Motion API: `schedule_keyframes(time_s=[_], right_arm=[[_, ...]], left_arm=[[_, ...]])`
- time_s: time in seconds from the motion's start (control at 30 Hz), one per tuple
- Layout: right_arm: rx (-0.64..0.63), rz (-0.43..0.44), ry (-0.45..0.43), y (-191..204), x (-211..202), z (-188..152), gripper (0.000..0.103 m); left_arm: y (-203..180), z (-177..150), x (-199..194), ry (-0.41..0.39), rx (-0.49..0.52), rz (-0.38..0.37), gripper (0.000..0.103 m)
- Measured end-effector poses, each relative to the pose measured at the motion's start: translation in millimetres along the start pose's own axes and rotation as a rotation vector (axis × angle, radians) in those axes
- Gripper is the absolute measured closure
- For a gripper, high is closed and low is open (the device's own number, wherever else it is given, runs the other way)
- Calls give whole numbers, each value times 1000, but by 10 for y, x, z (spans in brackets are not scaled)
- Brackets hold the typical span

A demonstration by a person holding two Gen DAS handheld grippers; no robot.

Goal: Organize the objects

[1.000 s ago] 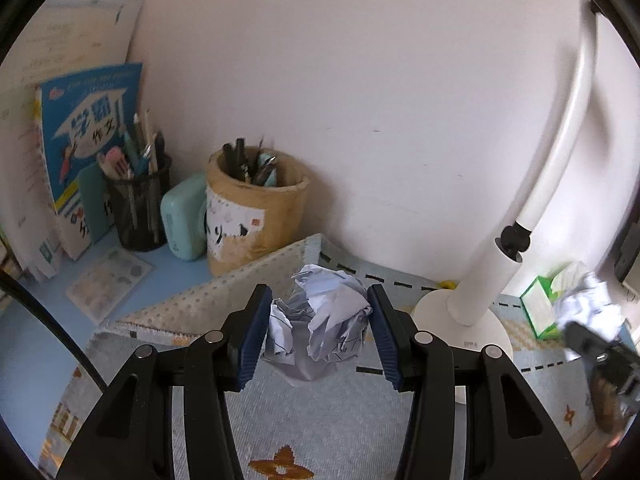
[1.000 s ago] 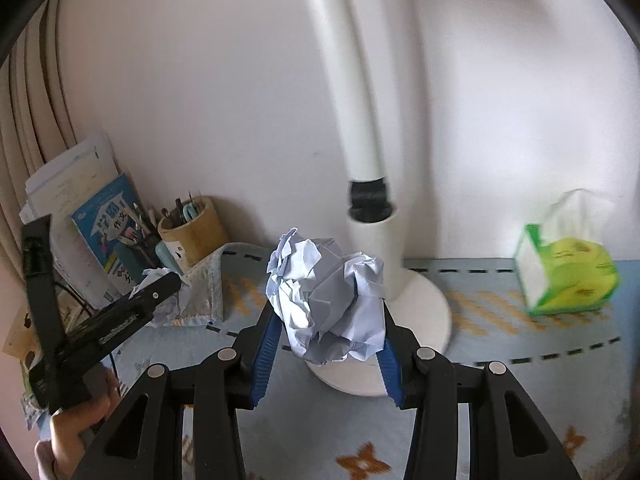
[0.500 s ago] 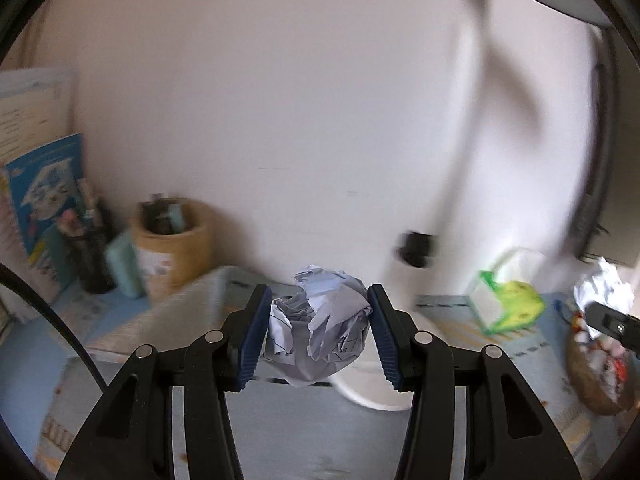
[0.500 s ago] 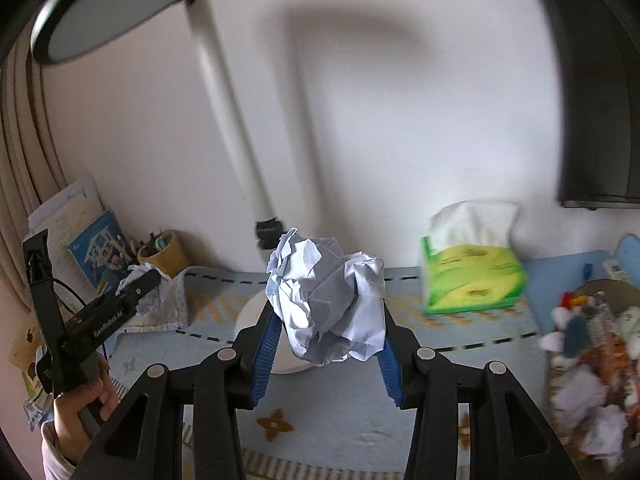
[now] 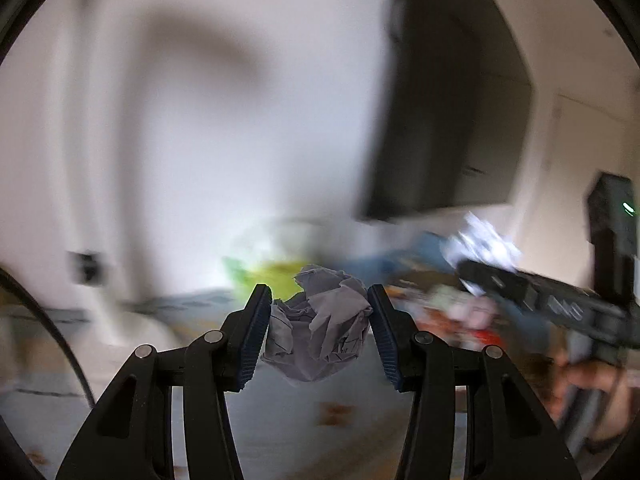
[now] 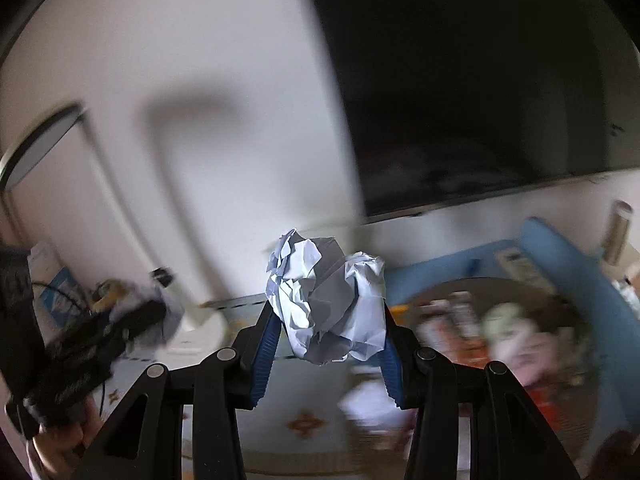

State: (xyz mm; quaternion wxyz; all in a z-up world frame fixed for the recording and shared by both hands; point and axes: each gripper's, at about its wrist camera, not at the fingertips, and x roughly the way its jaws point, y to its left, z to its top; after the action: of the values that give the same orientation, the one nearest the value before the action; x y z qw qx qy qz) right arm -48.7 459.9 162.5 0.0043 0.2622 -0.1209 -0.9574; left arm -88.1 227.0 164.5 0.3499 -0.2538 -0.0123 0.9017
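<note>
Each paper ball [image 5: 320, 328] [image 6: 326, 300] sits, seemingly pinched, between fingers [image 5: 254, 336].

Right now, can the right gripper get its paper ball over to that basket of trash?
Probably yes. The right gripper is shut on its paper ball, and the basket lies just ahead to its right with nothing visible between them, though the view is blurred.

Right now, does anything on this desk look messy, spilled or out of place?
Only the round bin at right: it is heaped with blurred litter. Each hand-held gripper, left and right, grips a crumpled paper ball. Blur hides the rest.
</note>
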Motion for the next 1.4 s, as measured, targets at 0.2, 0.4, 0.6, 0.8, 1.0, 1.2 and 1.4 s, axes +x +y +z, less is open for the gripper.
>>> schedule_keyframes(time_s=[0.2, 0.4, 0.6, 0.8, 1.0, 1.2, 1.4], right_arm=[[15, -88, 26, -710, -90, 182, 58], [-34, -87, 118, -974, 48, 256, 58], [-91, -94, 205, -1032, 414, 192, 58], [-110, -180, 324, -1076, 756, 161, 0], [-70, -179, 258, -1150, 561, 168, 0], [10, -191, 146, -1152, 135, 277, 0], [42, -158, 52, -924, -277, 367, 0]], left_arm=[[-750, -246, 557, 119, 98, -136, 56], [-1107, -456, 846, 180, 154, -195, 56], [-1281, -541, 980, 194, 161, -210, 56], [-1299, -577, 1106, 203, 203, -229, 0], [-1317, -615, 956, 166, 239, -182, 0], [-1174, -545, 772, 145, 210, -112, 0], [-1004, -359, 357, 64, 223, 73, 0]])
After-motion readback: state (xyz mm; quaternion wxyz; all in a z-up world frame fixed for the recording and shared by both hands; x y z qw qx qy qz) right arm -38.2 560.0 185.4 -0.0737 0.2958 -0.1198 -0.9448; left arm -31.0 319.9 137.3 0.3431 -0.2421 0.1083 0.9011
